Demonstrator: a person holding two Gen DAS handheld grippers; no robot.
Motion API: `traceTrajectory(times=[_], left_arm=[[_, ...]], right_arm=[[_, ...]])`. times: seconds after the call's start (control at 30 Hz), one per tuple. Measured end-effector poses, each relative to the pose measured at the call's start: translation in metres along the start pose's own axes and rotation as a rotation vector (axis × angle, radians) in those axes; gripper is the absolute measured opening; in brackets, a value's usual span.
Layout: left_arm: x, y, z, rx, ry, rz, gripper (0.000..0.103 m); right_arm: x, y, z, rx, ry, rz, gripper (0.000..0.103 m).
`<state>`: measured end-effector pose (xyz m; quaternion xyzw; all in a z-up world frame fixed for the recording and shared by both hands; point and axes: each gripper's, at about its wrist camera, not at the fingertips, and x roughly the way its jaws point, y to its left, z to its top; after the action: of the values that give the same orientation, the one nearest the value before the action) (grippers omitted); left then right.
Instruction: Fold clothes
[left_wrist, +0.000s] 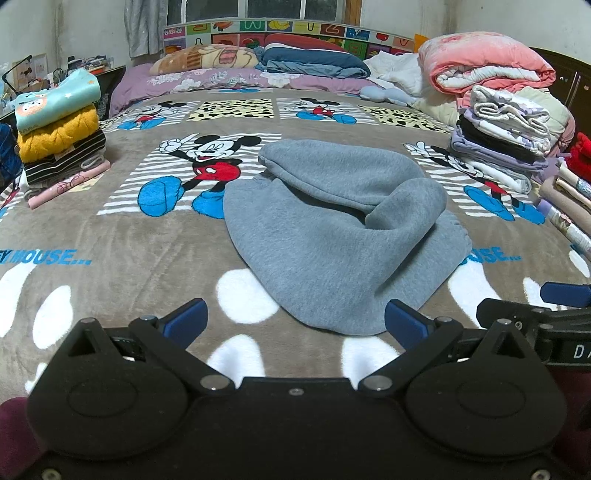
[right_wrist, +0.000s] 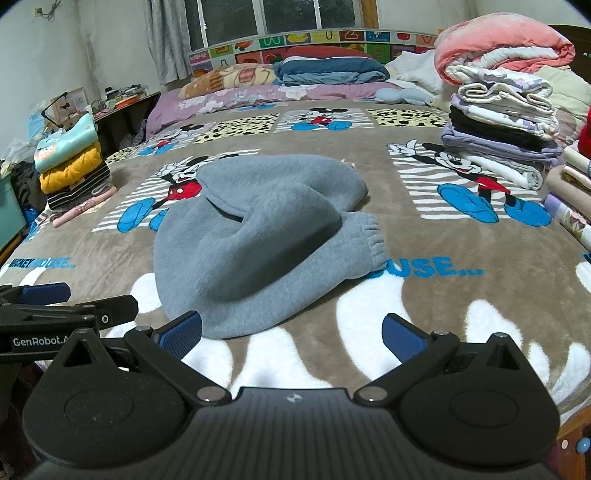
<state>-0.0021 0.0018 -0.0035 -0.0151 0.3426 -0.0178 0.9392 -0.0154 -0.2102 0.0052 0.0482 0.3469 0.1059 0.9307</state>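
Sweatpants (left_wrist: 332, 236), grey and loosely bunched, lie on the bed (left_wrist: 110, 240) just ahead of both your grippers. Your left gripper (left_wrist: 295, 317) hovers with its fingers spread wide and empty, the near hem of the sweatpants between and just beyond its tips. Your right gripper (right_wrist: 291, 332) is likewise spread and empty, the sweatpants ahead and slightly to its left, with an elastic cuff (right_wrist: 369, 240) farther forward.
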Motion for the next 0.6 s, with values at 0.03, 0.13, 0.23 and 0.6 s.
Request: traceTrajectory(times=[0.03, 0.13, 0.23, 0.6], left_arm=[[0.0001, 0.0001, 0.0, 0.0, 0.0, 0.0, 0.103], [0.0006, 0.0004, 0.0004, -0.001, 0.001, -0.001, 0.103], [0.0014, 0.0007, 0.0005, -0.003, 0.002, -0.004, 0.103], [0.0095, 0.0049, 0.0013, -0.022, 0.018, -0.017, 0.103]], right_arm=[[0.0003, 0.0004, 0.0, -0.001, 0.001, 0.0, 0.103], [0.0008, 0.0016, -0.0003, -0.004, 0.002, 0.0, 0.103], [0.0007, 0.0019, 0.0, -0.006, 0.001, 0.0, 0.103], [0.0039, 0.0012, 0.0005, -0.003, -0.016, 0.034, 0.103]])
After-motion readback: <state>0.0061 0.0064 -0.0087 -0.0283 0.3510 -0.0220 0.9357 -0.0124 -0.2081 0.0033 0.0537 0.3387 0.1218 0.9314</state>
